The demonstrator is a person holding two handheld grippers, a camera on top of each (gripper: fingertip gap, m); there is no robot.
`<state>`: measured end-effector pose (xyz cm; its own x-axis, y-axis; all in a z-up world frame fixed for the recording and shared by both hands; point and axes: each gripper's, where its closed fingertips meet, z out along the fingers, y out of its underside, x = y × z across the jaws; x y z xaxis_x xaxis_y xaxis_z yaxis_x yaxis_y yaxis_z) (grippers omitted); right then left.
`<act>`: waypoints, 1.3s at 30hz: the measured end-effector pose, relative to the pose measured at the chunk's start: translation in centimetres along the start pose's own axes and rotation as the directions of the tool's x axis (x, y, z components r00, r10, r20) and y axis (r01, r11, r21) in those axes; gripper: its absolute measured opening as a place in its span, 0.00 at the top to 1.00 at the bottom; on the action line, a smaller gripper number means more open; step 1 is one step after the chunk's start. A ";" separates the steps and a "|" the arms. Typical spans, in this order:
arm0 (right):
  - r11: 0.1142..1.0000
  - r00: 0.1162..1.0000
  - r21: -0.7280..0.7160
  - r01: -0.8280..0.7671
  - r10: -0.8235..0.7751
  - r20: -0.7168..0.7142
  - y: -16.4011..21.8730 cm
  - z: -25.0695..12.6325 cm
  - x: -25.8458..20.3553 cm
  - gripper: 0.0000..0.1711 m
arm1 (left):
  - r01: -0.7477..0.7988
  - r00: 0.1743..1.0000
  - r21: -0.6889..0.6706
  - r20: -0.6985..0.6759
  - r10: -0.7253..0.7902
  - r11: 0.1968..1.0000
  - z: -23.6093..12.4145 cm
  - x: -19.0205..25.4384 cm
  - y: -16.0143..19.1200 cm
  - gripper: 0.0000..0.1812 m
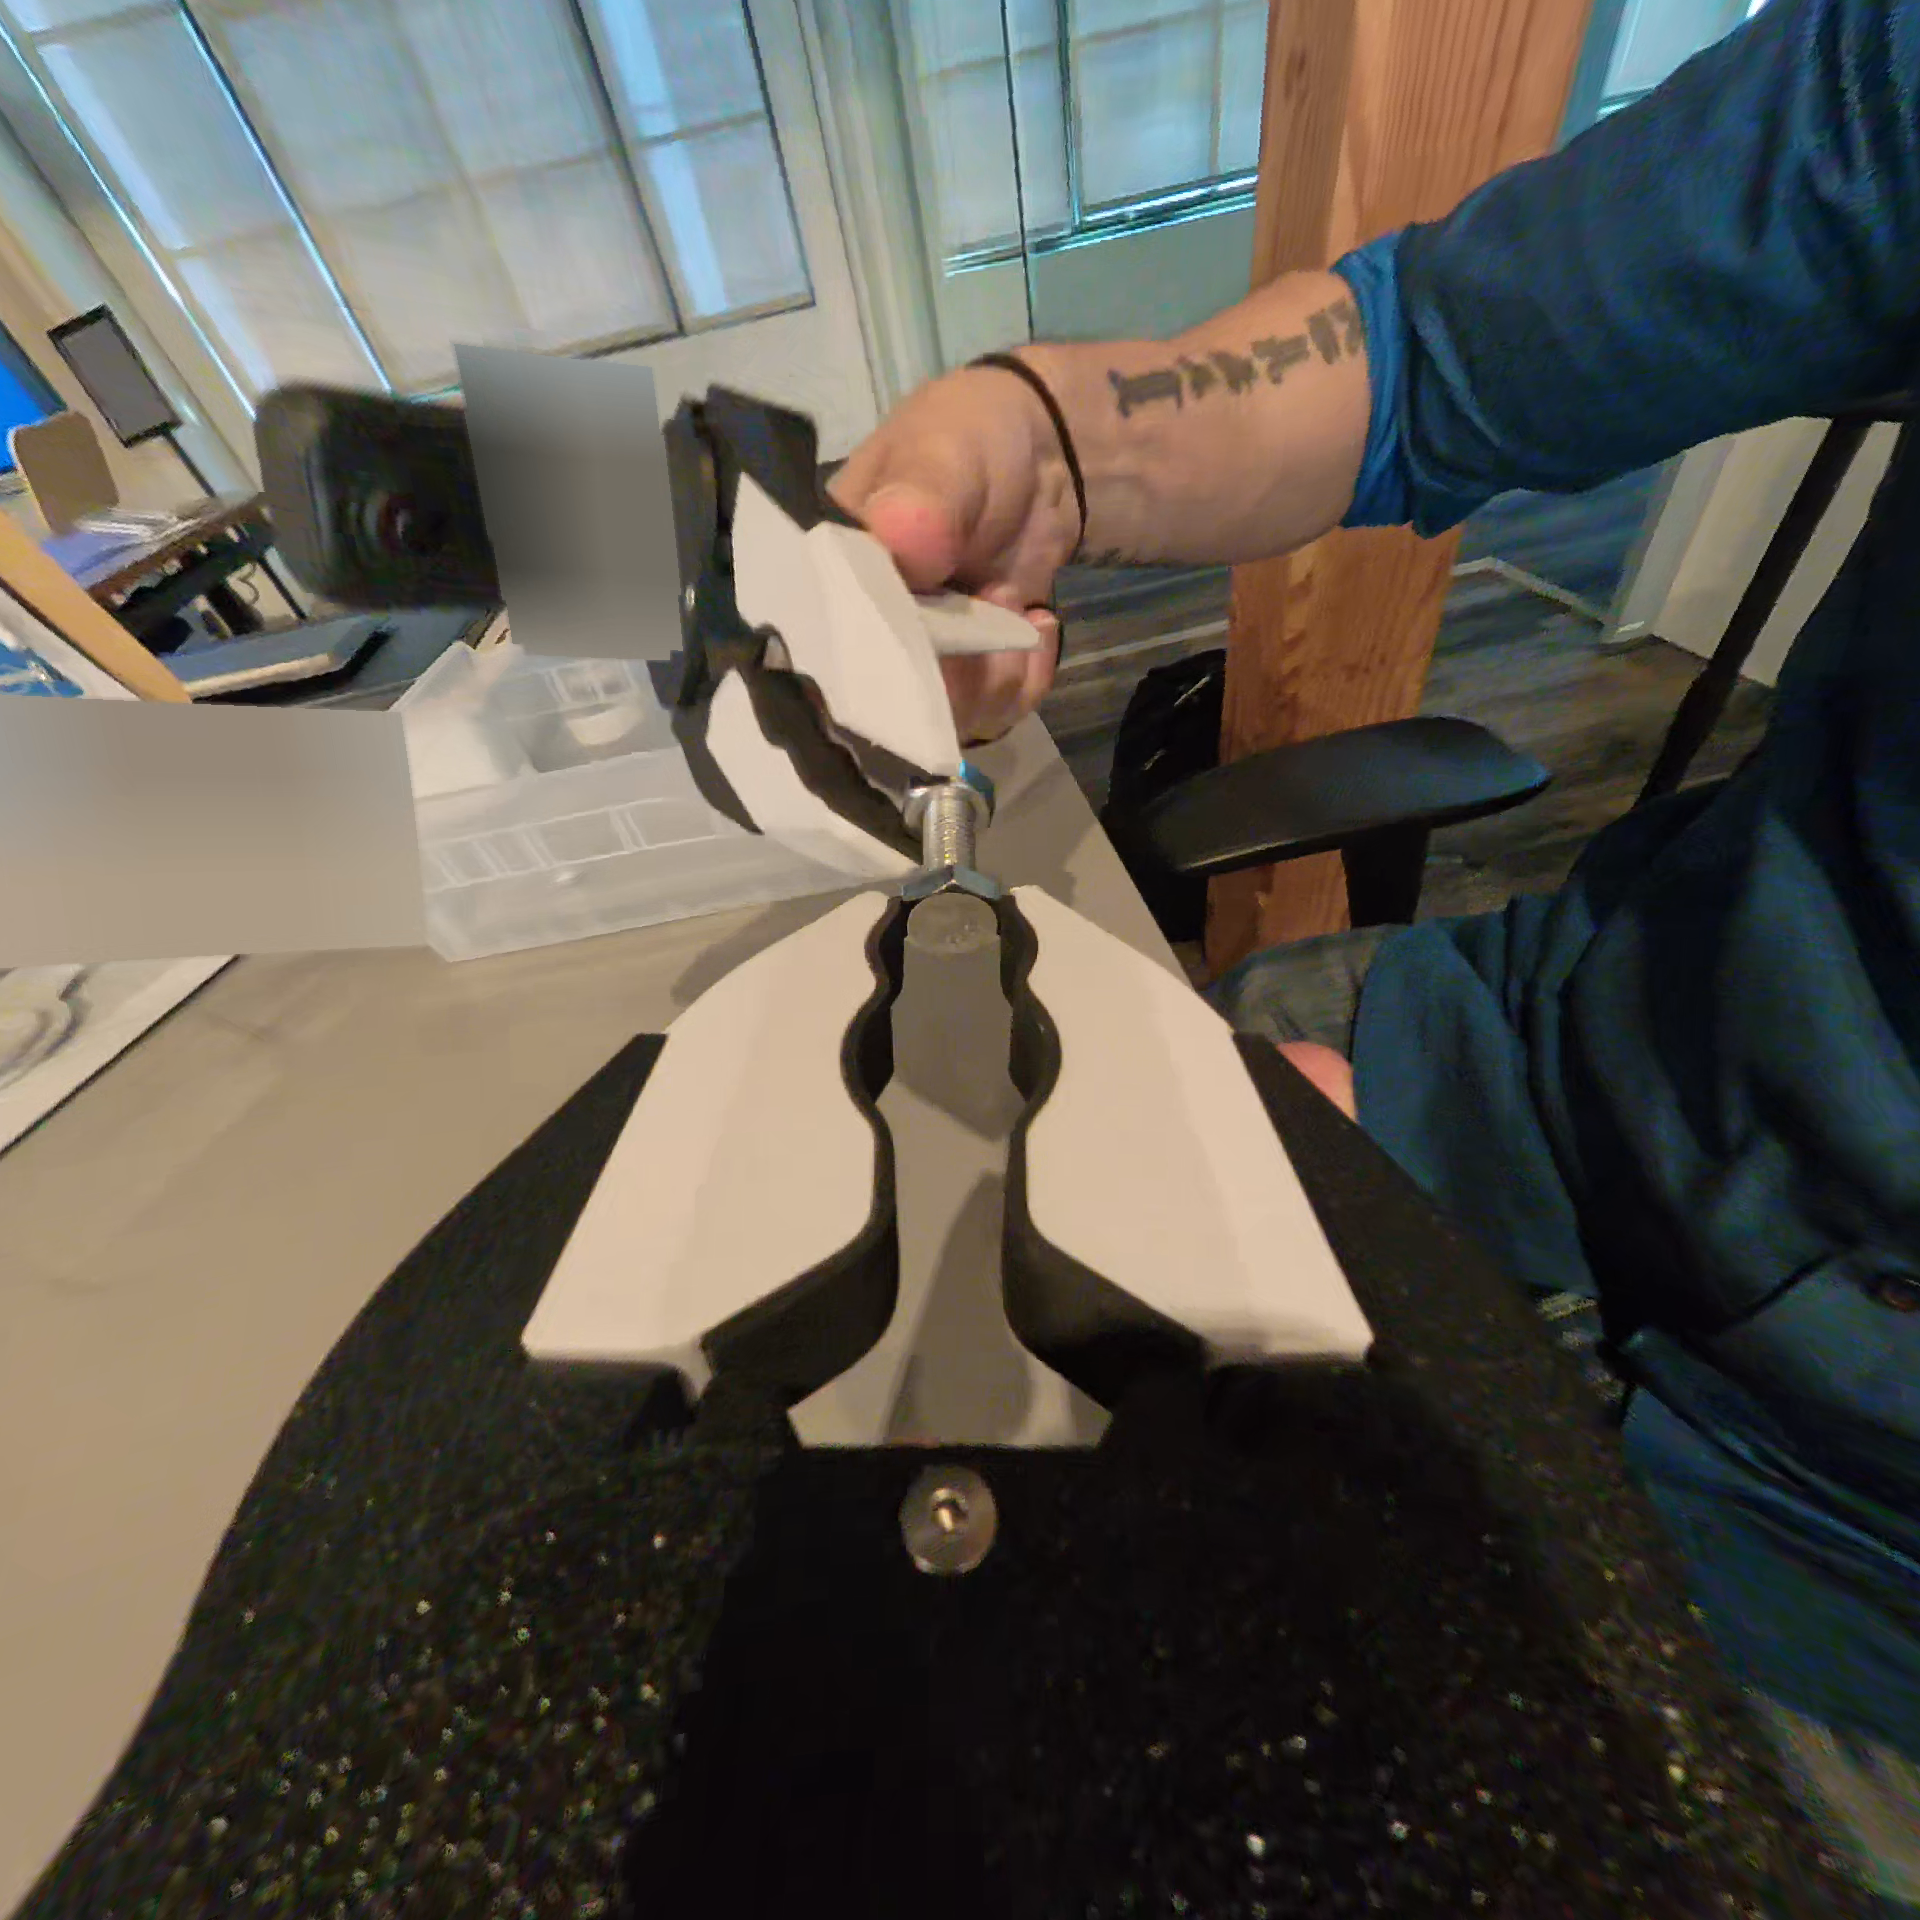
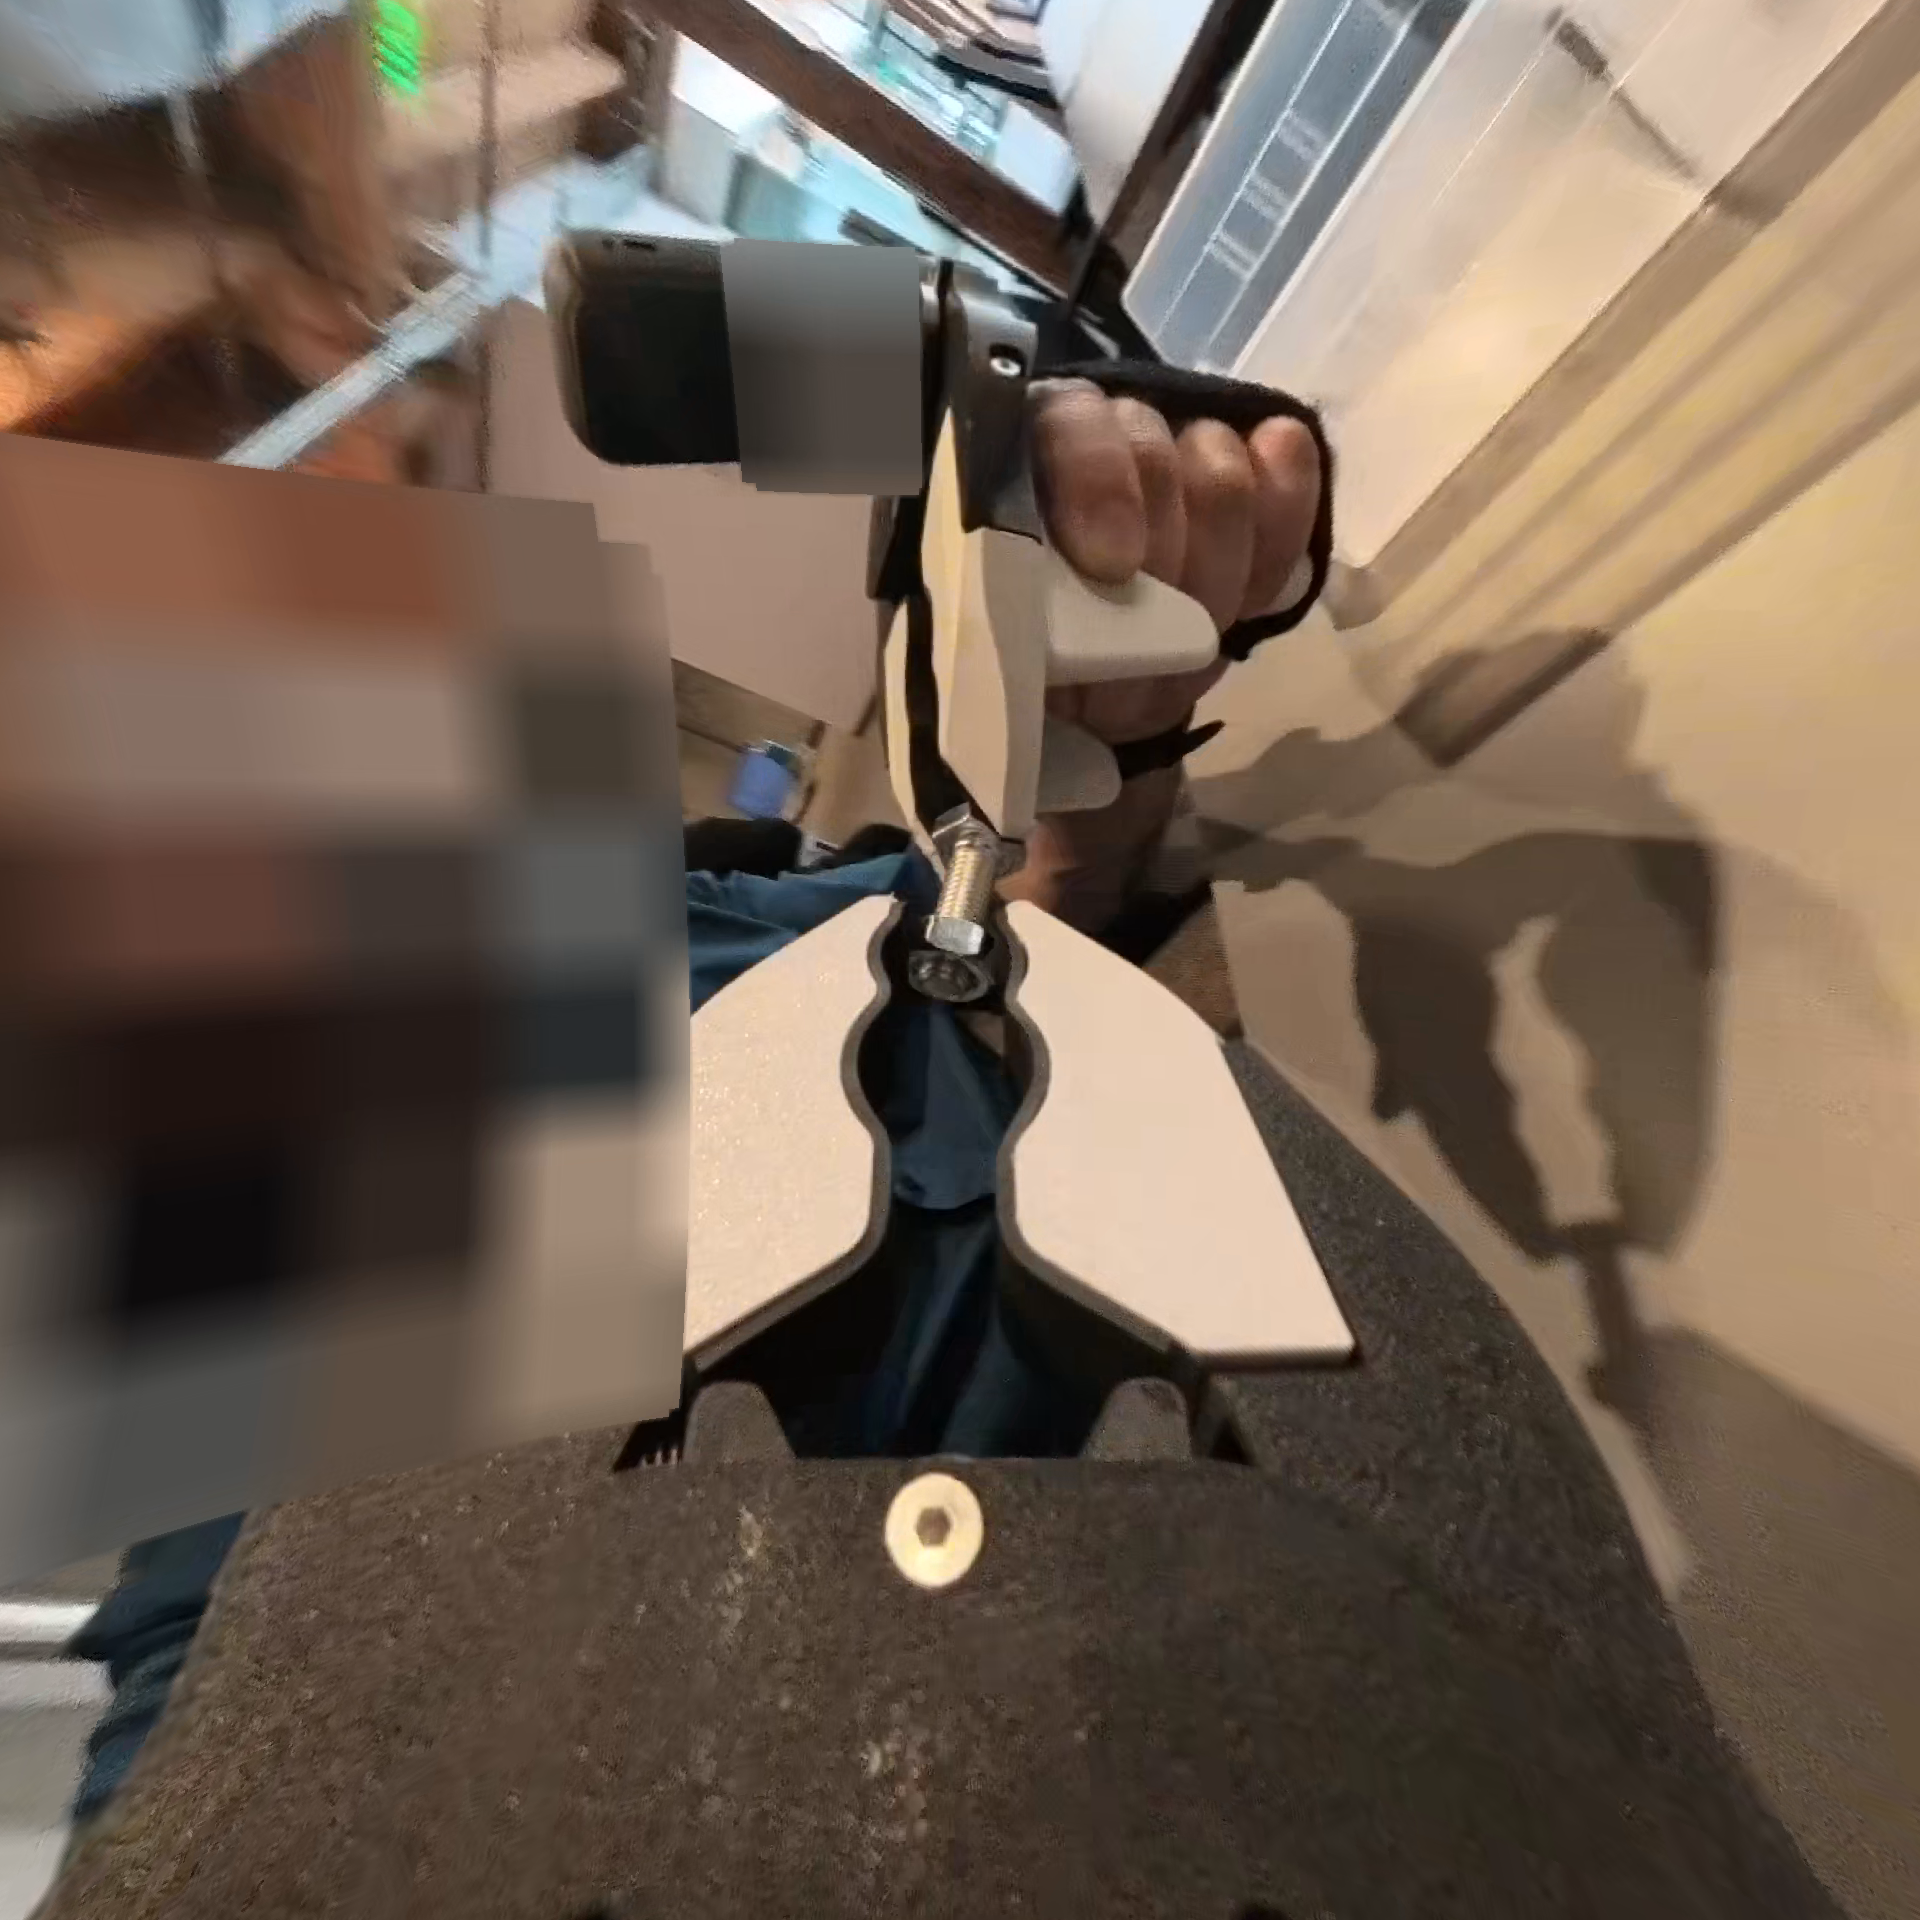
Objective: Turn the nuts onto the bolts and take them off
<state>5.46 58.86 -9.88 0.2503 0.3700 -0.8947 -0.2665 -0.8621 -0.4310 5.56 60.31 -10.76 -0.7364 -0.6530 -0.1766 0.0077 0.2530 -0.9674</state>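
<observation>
Both jaws were clamped (tightly, it seemed) — left gripper (image 1: 951, 914) on the silver threaded steel bolt's (image 1: 943, 840) hex head, right gripper (image 2: 951, 961) on the silver hex nut (image 1: 948, 800) — best kept coaxial while twisting

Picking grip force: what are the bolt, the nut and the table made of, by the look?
Bolt: bright silvery metal, probably zinc-plated steel; the threads glint. Nut: the same shiny metal, with a hex shape. Table: smooth matte beige top, perhaps laminate; it shows no grain and only soft shadows.

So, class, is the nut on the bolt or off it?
On. The nut sits on the threaded end of the bolt, clamped in the right gripper; the left gripper holds the head.
</observation>
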 end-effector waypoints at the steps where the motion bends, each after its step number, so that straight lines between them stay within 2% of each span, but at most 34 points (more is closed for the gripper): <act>1: 1.000 1.000 0.002 -0.018 0.018 0.019 0.1 0.1 0.2 0.92 | -0.001 1.000 -0.010 -0.003 0.001 1.000 0.0 0.1 0.1 0.91; 4: 0.999 0.999 0.001 0.039 -0.039 0.004 0.2 0.3 0.6 0.90 | 0.019 1.000 -0.009 -0.006 -0.019 1.000 0.2 -0.1 0.3 0.91; 7: 0.975 0.967 -0.016 0.221 -0.221 -0.129 -0.1 0.4 1.3 0.82 | 0.057 0.998 0.009 -0.004 -0.057 0.998 0.3 -0.4 0.5 0.91; 10: 0.897 0.851 -0.047 0.440 -0.433 -0.298 -1.0 -0.2 1.8 0.78 | 0.088 0.996 0.031 0.007 -0.088 0.996 -0.1 -0.9 0.5 0.91; 14: 0.744 0.648 -0.087 0.662 -0.627 -0.431 -2.3 -1.0 0.9 0.77 | 0.130 0.991 0.070 0.012 -0.131 0.989 -0.7 -1.4 0.2 0.91; 16: 0.632 0.497 -0.140 0.762 -0.709 -0.501 -2.8 -1.4 0.3 0.77 | 0.164 0.986 0.095 0.002 -0.165 0.982 -1.0 -1.7 0.0 0.91; 19: 0.433 0.179 -0.336 0.836 -0.795 -0.579 -3.0 -1.8 0.1 0.78 | 0.212 0.977 0.142 -0.029 -0.210 0.967 -1.6 -1.9 -0.3 0.91; 22: 0.211 -0.151 -0.563 0.799 -0.837 -0.527 -2.6 -1.2 -0.1 0.79 | 0.242 0.970 0.167 -0.055 -0.236 0.956 -1.8 -1.8 -0.5 0.91; 24: 0.123 -0.248 -0.639 0.759 -0.853 -0.459 -1.8 -0.2 -0.2 0.81 | 0.251 0.968 0.174 -0.067 -0.243 0.952 -1.9 -1.8 -0.6 0.91; 28: 0.046 -0.319 -0.676 0.736 -0.857 -0.405 -1.7 1.2 -0.5 0.81 | 0.259 0.965 0.174 -0.086 -0.247 0.950 -1.8 -1.5 -0.8 0.91; 31: 0.033 -0.339 -0.669 0.742 -0.843 -0.417 -2.1 1.2 -0.8 0.81 | 0.258 0.965 0.172 -0.096 -0.244 0.951 -1.8 -1.3 -0.9 0.91; 39: 0.090 -0.256 -0.654 0.751 -0.874 -0.414 -2.0 1.4 -0.1 0.82 | 0.271 0.959 0.172 -0.129 -0.251 0.947 -1.8 -1.0 -0.9 0.91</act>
<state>4.70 61.03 -9.13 0.5540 0.5150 0.6540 0.7730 -0.0267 -0.6338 5.04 62.01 -9.36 -0.7955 -0.5982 0.0964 -0.0755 -0.0600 -0.9953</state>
